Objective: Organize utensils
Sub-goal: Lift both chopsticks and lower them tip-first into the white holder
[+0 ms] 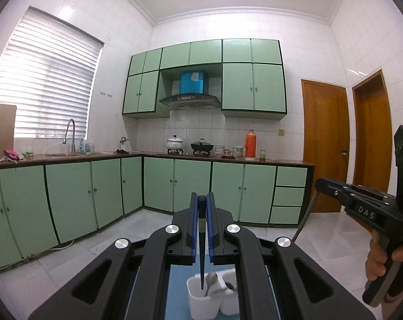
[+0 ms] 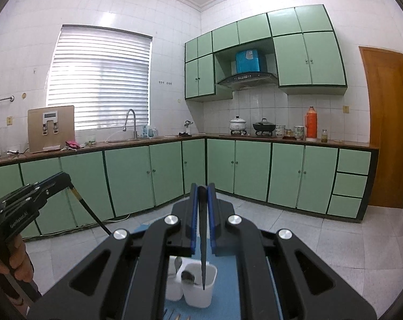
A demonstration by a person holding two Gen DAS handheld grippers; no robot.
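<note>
Black chopsticks hung clamped, one in the left gripper (image 1: pixel 201 200), one in the right gripper (image 2: pixel 202 188), above two white cups (image 1: pixel 201 300) holding spoons (image 1: pixel 211 280). Judging by this, sorting was underway; next, each needed lowering into a cup.

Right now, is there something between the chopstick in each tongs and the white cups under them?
Nothing visible. The left tongs hold a dark chopstick whose tip hangs over a white cup; a spoon already stands inside it. The right tongs hold theirs likewise.
</note>
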